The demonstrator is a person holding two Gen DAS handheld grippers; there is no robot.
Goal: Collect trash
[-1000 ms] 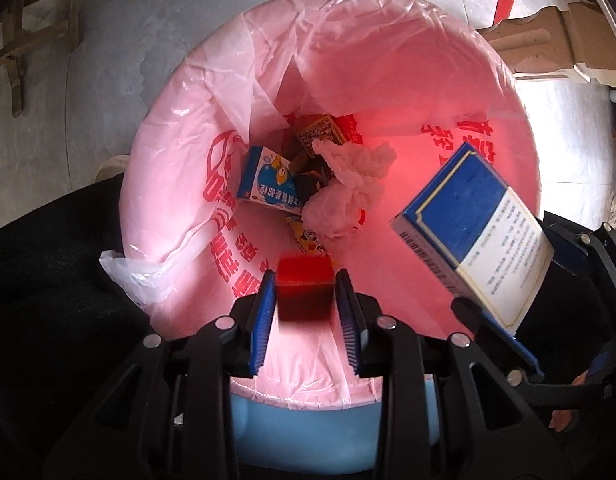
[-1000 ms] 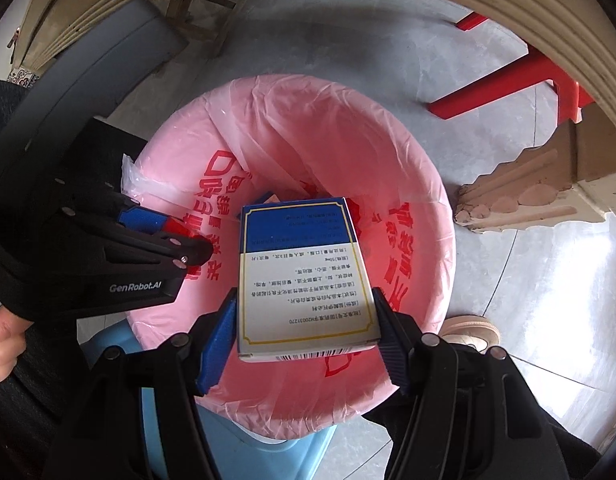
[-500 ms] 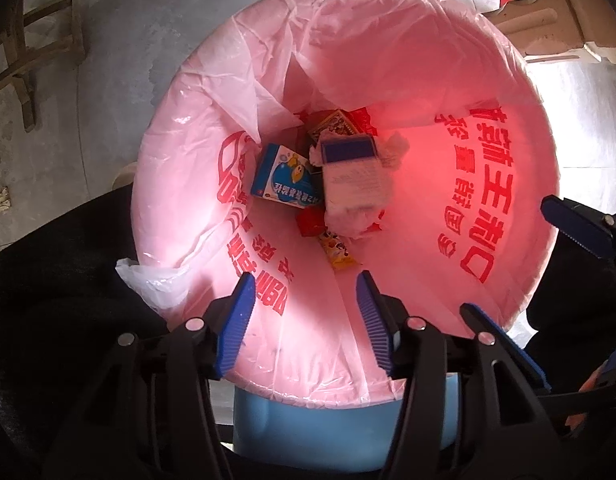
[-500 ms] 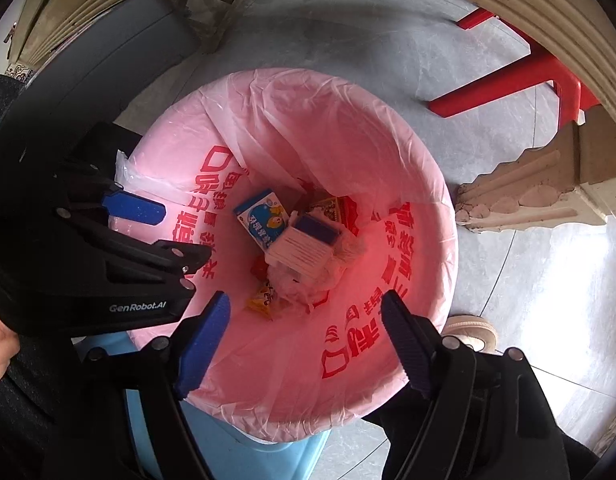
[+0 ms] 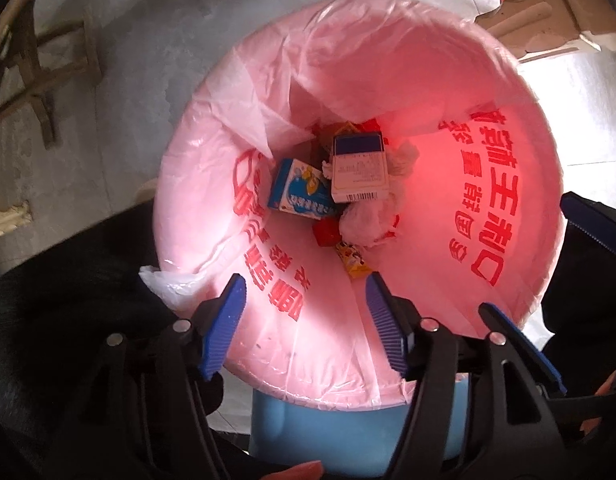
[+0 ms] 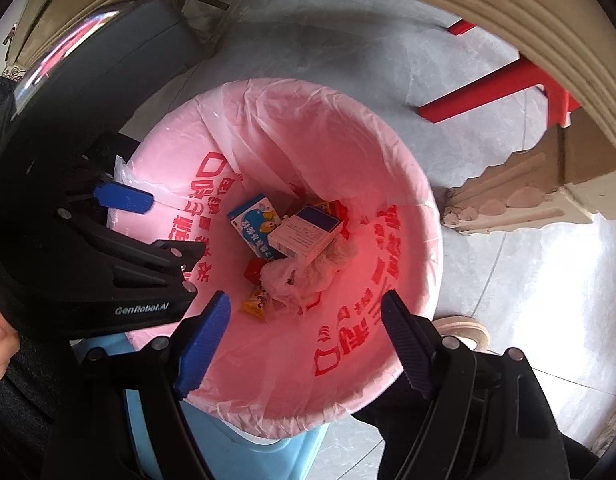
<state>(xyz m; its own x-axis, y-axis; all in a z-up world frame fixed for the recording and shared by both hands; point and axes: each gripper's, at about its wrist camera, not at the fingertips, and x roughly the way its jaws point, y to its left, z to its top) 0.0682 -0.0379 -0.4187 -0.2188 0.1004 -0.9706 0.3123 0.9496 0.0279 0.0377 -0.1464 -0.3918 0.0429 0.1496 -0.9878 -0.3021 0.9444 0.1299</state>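
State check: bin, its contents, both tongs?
Blue plastic bin: upright, lined with pink printed bag.
Blue-and-white printed carton: lying on top of the pile.
Crumpled white tissue: under that carton.
Small red block: at the bottom.
Left tongs: opening, empty.
Right tongs: open, empty.

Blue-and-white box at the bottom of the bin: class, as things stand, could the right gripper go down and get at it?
Probably yes. The right gripper hangs open over the bin's mouth, and the blue-and-white box lies on top of the other trash, nothing covering it. The pink liner leaves the mouth wide open.
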